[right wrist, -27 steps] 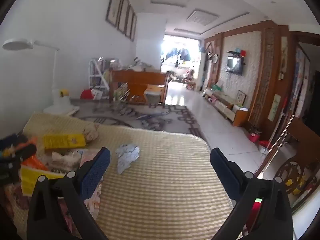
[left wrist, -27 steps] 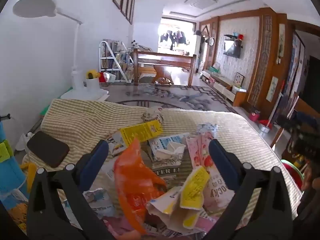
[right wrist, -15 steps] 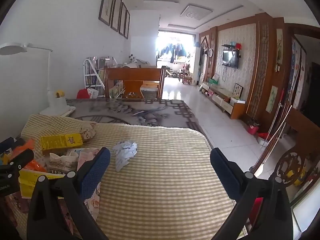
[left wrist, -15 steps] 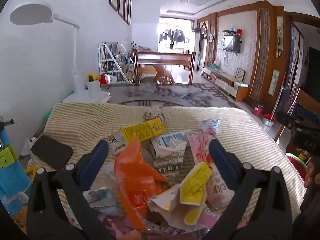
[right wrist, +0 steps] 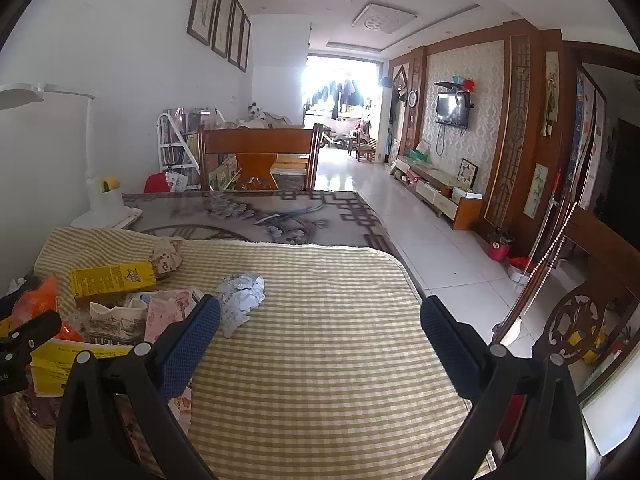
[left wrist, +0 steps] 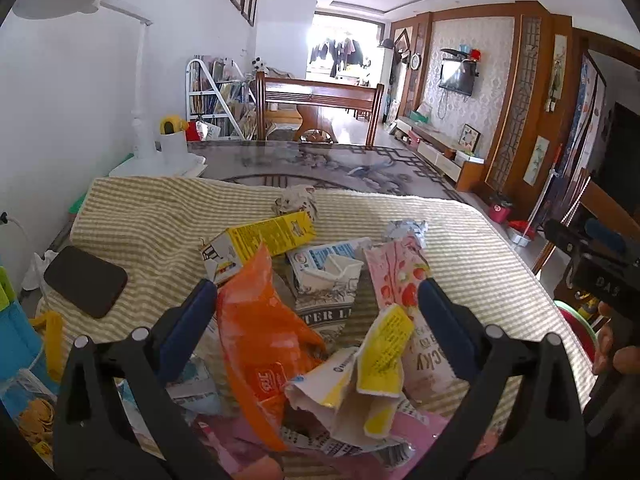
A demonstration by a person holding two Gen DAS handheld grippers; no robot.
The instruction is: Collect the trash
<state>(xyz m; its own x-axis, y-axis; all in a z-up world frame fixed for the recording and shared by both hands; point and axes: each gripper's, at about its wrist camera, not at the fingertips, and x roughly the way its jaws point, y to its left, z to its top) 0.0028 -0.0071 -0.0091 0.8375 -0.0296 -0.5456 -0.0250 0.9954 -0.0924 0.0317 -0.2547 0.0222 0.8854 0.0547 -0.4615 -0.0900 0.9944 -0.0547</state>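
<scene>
Little has shifted among the trash itself since the earlier frames; what changed is the framing: in the left wrist view the heap sits slightly lower and the far wall stands more upright, and in the right wrist view the blur is gone and the striped cloth [right wrist: 320, 340] fills more of the lower frame. Left tongs [left wrist: 318, 300] are spread wide, gripping nothing, with the orange wrapper [left wrist: 260, 344] rising between the blue pads at centre. Below and right of it lies a torn white-and-yellow carton [left wrist: 360, 384], and a pink strawberry packet [left wrist: 400, 280] runs along the inside of the right-hand pad. Higher in the frame lie a yellow box [left wrist: 264, 240] and a white milk carton [left wrist: 328, 268], with a crumpled paper ball [left wrist: 296, 202] beyond them. A dark phone-like slab [left wrist: 86, 282] lies on the cloth at left centre, well apart from the heap. Right tongs [right wrist: 320, 328] are likewise wide and hold nothing, over bare cloth. Just above their left-hand pad sits a crumpled foil scrap [right wrist: 242, 298], apart from the rest; the heap crowds the lower left of that view, the yellow box [right wrist: 112, 282] on top. A white lamp [left wrist: 140, 80] stands on the desk [left wrist: 320, 164] in the upper left.
</scene>
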